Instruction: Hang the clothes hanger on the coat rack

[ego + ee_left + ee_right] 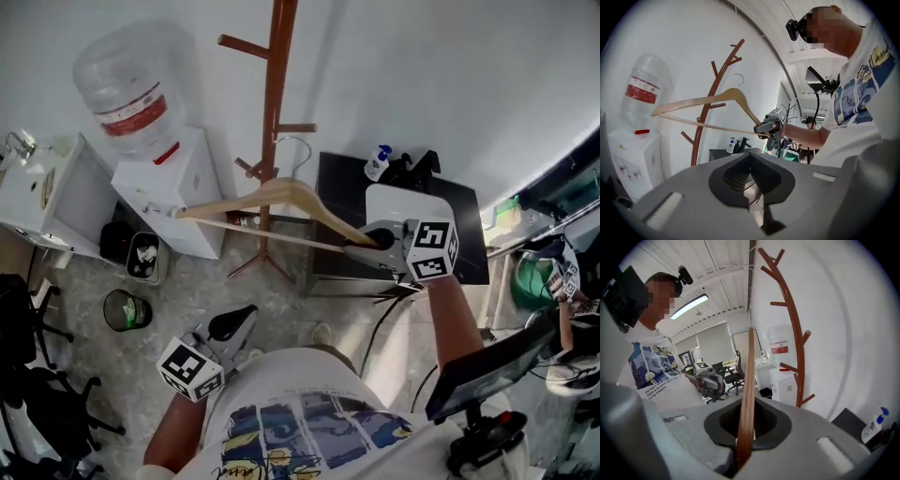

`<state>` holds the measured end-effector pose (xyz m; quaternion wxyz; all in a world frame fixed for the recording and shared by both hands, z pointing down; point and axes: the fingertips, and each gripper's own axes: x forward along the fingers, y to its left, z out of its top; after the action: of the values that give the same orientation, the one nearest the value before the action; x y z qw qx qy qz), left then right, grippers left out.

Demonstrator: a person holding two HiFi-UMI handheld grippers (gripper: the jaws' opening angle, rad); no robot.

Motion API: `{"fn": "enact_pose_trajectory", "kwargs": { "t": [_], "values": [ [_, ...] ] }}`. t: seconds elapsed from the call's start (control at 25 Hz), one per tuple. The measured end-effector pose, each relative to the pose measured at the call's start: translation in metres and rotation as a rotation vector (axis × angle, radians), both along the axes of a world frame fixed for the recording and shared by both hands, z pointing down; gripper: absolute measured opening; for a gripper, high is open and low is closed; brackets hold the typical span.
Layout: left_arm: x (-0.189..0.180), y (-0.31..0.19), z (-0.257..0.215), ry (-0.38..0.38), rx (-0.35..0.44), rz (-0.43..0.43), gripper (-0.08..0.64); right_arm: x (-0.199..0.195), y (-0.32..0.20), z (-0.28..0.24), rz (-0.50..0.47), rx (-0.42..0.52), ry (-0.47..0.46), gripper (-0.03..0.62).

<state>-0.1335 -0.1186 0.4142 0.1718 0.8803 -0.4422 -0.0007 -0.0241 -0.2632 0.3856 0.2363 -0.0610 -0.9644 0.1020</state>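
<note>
Left hand-held gripper point(239, 319) low, empty — right hand-held gripper point(367, 244) outstretched, clamping hanger point(281, 192)

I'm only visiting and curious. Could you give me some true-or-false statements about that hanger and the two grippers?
1. The right gripper is clamped on one end of the wooden hanger. True.
2. The hanger already hangs on the coat rack. False: it is held in the air near the rack, with its hook on no branch.
3. The left gripper also grips the hanger. False: it holds nothing and is apart from the hanger.
4. A water bottle sits upside down on a white dispenser. True.
</note>
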Motion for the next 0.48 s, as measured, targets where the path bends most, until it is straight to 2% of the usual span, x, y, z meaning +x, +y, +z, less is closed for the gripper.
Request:
{"fn": "enact_pose_trajectory", "kwargs": {
  "t": [0.24, 0.48],
  "values": [
    [-0.024, 0.01, -0.005, 0.001, 0.032, -0.023, 0.003, -0.039, -0.022, -0.06, 0.035, 0.091, -0.044, 0.005],
    [-0.036, 0.019, -0.011, 0.037, 0.038, -0.027, 0.003, -0.071, -0.063, -0.091, 0.149, 0.111, -0.057, 0.005]
  ]
}}
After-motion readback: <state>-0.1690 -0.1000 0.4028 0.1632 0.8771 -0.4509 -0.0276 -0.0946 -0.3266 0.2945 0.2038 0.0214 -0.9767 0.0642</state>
